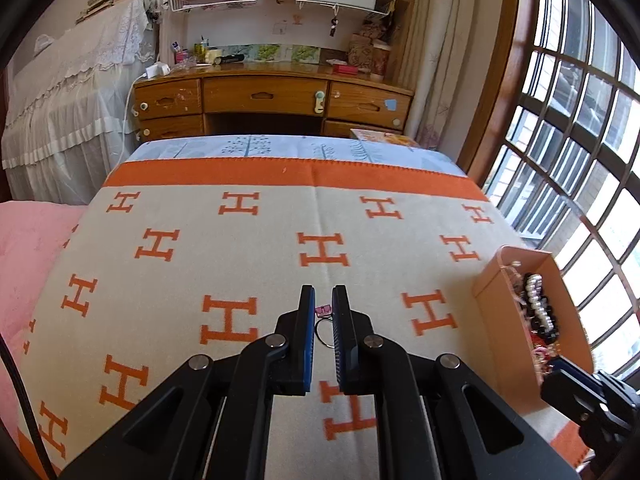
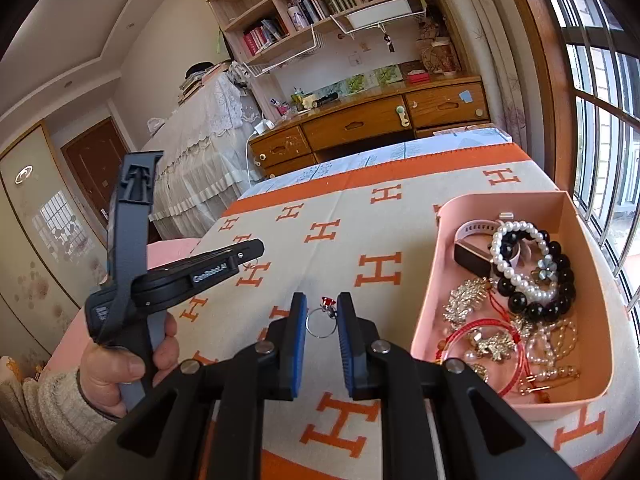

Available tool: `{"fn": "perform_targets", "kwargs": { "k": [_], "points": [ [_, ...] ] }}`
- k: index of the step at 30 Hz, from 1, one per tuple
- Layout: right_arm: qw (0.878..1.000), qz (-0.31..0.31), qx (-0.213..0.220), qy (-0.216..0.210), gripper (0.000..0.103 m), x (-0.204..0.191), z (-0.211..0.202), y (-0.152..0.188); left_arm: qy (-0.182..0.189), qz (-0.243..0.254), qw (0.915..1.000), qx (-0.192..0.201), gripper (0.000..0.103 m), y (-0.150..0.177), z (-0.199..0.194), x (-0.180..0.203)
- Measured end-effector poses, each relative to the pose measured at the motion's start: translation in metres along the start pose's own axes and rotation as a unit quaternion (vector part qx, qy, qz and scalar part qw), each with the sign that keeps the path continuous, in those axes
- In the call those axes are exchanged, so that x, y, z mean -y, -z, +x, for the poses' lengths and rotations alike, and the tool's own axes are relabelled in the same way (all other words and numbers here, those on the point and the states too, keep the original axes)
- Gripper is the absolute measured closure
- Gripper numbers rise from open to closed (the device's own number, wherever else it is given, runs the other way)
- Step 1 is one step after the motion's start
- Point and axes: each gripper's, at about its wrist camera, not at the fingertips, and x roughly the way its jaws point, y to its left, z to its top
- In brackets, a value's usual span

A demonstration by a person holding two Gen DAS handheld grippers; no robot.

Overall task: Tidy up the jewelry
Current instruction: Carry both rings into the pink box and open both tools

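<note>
**Inspector:** Left wrist view first. Your left gripper (image 1: 323,312) has its blue-padded jaws drawn in almost fully, and between them sits a thin silver ring with a small pink square stone (image 1: 323,322). The pads appear to pinch its band above the cream blanket with orange H letters (image 1: 240,240). The peach cardboard box of jewellery (image 1: 516,292) lies well off to the right.

**Operator:** So the step in hand is the pickup?

**Inspector:** I judge so: ring secured, carry to the box not yet made.

**Operator:** And the right wrist view?

**Inspector:** Your right gripper (image 2: 322,312) stands narrowly parted around a silver ring with a red stone (image 2: 323,318); the band seems to touch the pads (whether it is held or merely bracketed, I cannot tell). Black and pearl bracelets (image 2: 532,272) fill the box beside it.

**Operator:** Next move?

**Inspector:** You need a steady pinch and a release low inside the box wall; a thin band slips easily.
</note>
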Motion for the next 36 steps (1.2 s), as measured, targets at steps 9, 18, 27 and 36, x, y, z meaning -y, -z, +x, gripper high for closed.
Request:
{"fn": "perform_targets", "kwargs": {
  "k": [9,18,27,36],
  "points": [
    [0.998,0.031,0.056,0.03,0.088,0.027,-0.045,-0.029,0.119,0.013,0.9928,0.001,0.097,-0.036,-0.049,0.045],
    [0.993,0.08,0.056,0.068,0.088,0.07,-0.079,-0.049,0.2,0.07,0.9772,-0.009,0.097,-0.048,-0.047,0.128],
    [0.989,0.117,0.007,0.087,0.087,0.095,-0.076,-0.038,0.221,0.106,0.9654,-0.089,0.097,-0.023,-0.002,0.175],
    [0.985,0.148,-0.032,0.087,0.086,0.105,-0.065,-0.025,0.223,0.128,0.9564,-0.139,0.096,0.005,0.005,0.184]
  ]
}}
